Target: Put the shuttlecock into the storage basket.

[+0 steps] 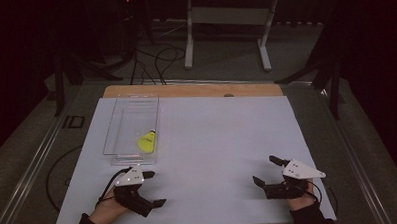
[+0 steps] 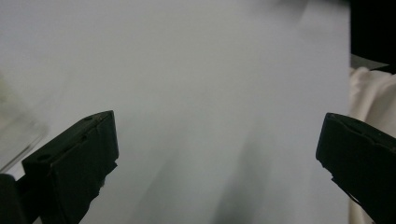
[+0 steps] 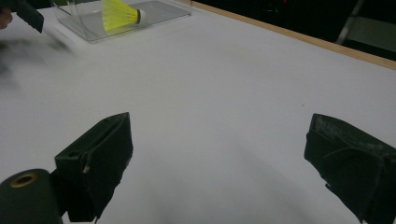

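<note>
High view, one table (image 1: 212,141) under a white sheet: left gripper (image 1: 150,189) and right gripper (image 1: 267,171) both rest near the front edge, jaws spread wide, holding nothing. One yellow shuttlecock (image 1: 147,141) lies on its side inside a clear tray (image 1: 118,126), toward the tray's near end, white cork (image 3: 141,15) visible in the right gripper view. Risk, as judged: the light feather skirt could crush under a hard pinch, or the tray wall could block a low reach and slide.
</note>
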{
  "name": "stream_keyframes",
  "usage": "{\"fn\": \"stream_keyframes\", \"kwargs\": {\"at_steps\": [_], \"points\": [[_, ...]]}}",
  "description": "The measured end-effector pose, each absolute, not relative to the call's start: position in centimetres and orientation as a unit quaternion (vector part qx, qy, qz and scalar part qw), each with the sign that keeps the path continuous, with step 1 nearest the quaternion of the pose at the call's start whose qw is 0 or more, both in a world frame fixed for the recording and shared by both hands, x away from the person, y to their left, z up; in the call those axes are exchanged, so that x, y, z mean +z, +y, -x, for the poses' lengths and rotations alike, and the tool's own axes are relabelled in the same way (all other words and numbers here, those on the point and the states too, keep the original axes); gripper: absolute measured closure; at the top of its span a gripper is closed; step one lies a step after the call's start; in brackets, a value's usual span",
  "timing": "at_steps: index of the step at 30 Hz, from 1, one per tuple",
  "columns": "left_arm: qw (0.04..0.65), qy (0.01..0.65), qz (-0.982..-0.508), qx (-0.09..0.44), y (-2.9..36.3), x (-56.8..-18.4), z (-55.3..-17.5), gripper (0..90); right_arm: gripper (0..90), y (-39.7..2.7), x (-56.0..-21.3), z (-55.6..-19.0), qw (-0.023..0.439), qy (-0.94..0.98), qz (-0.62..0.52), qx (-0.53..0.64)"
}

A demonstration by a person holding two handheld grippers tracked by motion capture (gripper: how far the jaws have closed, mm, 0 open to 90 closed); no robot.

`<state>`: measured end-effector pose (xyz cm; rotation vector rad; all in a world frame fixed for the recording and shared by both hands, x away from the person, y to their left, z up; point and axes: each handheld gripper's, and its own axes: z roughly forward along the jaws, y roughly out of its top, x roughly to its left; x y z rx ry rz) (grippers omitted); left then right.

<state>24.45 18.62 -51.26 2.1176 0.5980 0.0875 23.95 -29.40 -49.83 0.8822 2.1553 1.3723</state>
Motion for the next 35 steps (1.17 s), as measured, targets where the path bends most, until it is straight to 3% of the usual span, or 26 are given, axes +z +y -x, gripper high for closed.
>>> {"fn": "stream_keyframes", "kwargs": {"at_steps": [35], "points": [[0.464,0.270,-0.843,0.042,19.11,-51.85,-24.61,0.0,8.0,-29.28,-50.24,-24.18,0.208,0.784,-0.327,0.486]]}}
